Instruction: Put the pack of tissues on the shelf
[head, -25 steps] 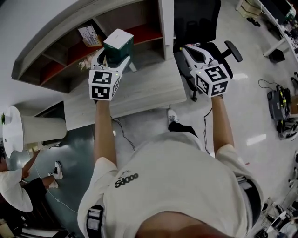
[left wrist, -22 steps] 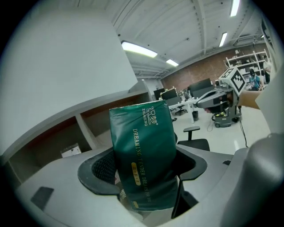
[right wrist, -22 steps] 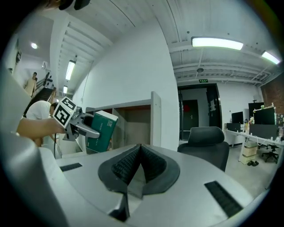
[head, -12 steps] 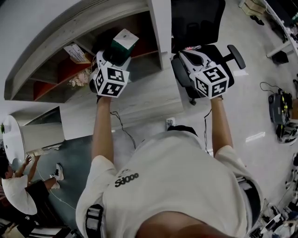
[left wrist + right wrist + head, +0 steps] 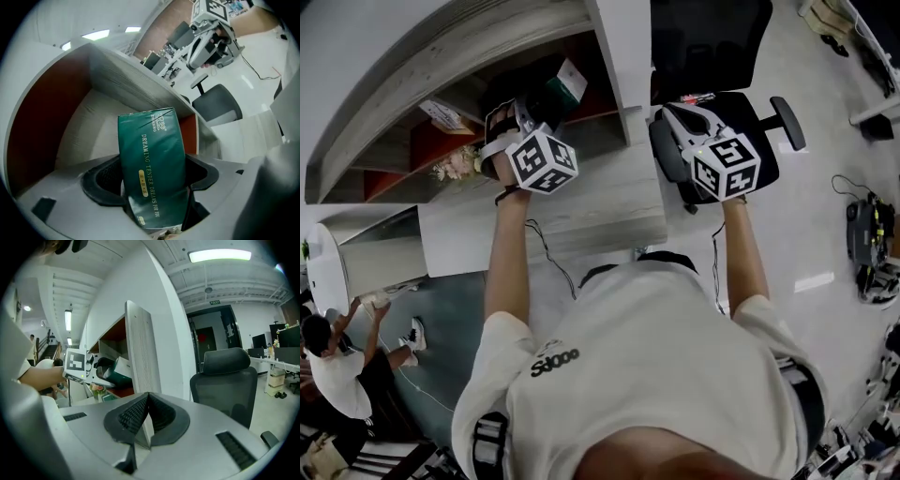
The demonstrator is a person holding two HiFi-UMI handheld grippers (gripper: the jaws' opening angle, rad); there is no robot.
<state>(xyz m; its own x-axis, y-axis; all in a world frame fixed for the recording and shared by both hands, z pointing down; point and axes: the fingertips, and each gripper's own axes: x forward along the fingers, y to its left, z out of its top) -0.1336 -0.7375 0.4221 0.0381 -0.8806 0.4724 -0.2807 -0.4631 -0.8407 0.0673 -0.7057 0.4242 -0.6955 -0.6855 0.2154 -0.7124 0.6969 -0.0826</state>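
Note:
The green pack of tissues (image 5: 152, 164) with gold print is clamped between the jaws of my left gripper (image 5: 152, 180). In the head view the pack of tissues (image 5: 563, 86) reaches into the right compartment of the shelf (image 5: 609, 42), with the left gripper (image 5: 525, 117) just at its opening. The compartment has a red back wall (image 5: 42, 117) and a pale wooden floor. My right gripper (image 5: 145, 420) is shut with nothing in it, held to the right of the shelf above the office chair (image 5: 712, 56). From the right gripper view the pack of tissues (image 5: 119, 371) shows inside the shelf opening.
A small box (image 5: 441, 114) and a bunch of flowers (image 5: 455, 164) sit in the shelf's left compartment. A wooden desk (image 5: 581, 202) lies below the shelf. Another person (image 5: 337, 361) crouches at the lower left by a round white table (image 5: 319, 272).
My left gripper has carried the tissues forward and up from above the desk into the shelf's right compartment. The right gripper has stayed nearly still.

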